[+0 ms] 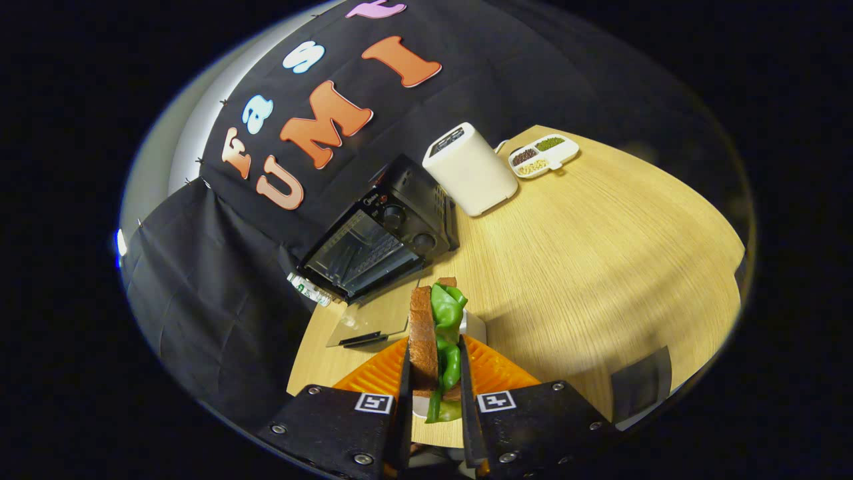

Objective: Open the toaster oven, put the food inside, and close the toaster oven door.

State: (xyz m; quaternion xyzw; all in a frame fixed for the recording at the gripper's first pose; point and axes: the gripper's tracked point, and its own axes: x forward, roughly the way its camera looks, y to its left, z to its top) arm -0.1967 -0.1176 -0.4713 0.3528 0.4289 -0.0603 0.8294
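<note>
Claw (434, 363) clamps sandwich (436, 333) before open toaster oven (380, 233)

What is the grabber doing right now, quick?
Gripper: closed on the sandwich, one finger pressing each side, with the open toaster oven beyond it.

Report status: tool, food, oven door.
Tool shut on sandwich, held off the table. Toaster oven ahead, door folded down open. Path to the opening looks clear.
</note>
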